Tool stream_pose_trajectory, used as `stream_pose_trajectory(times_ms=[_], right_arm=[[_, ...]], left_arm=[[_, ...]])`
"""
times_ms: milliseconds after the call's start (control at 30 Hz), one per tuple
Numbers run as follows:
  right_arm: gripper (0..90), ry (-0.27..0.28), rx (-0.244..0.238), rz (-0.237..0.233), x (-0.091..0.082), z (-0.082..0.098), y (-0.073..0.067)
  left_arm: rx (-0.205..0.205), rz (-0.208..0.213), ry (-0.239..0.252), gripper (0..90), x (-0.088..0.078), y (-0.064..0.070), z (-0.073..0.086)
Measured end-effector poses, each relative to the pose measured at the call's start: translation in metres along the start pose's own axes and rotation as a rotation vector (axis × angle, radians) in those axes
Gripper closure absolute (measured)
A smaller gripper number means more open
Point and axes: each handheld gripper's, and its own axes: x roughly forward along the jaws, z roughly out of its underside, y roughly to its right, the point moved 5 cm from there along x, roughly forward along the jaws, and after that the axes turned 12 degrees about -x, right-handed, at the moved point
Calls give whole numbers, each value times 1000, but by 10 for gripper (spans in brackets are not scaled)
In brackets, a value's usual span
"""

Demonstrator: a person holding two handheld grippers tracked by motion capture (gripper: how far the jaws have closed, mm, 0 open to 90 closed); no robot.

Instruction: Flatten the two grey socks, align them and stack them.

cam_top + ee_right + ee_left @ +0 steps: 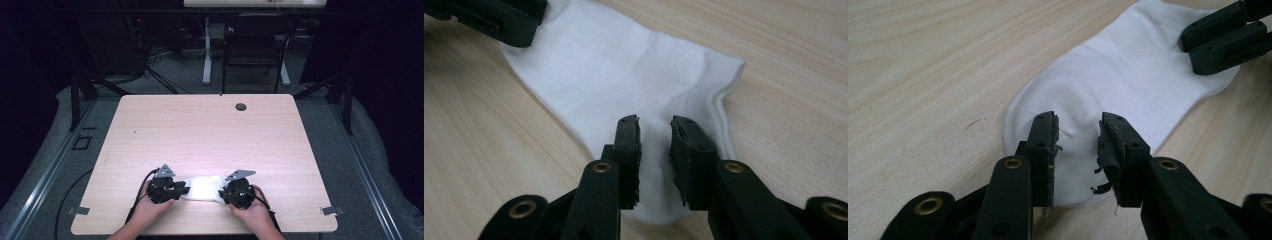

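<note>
Your flat white cotton sock [202, 188] lies on the pale wooden surface [210, 130] near you, each end bracketed by an unclenched tool, left [1077, 131] and right [655, 129], presumably so you can pinch both ends together.

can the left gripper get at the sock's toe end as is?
Probably yes. The left gripper is already at the rounded end of the sock, jaws apart with fabric between them. Nothing lies in the way; the right gripper is at the cuff end.
</note>
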Motion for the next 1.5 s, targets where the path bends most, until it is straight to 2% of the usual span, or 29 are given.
stream_pose_trajectory(times_ms=[167, 200, 300, 800, 1133, 1500], right_arm=[[748, 10, 3, 4, 0, 2, 0], [748, 19, 16, 5, 0, 2, -1], [746, 8, 14, -4, 0, 2, 0], [725, 50, 49, -14, 10, -8, 13], [712, 66, 53, -14, 13, -10, 20], [690, 73, 48, -17, 13, -11, 20]], left_arm=[[10, -5, -1, 686, -1, 0, 1], [11, -7, -1, 689, -1, 0, 1], [10, -9, 5, 692, 0, 0, 1], [-31, -29, 26, 672, -1, -8, -2], [-39, -24, 37, 663, 0, -9, -3], [-50, -16, 42, 634, 0, -9, -3]])
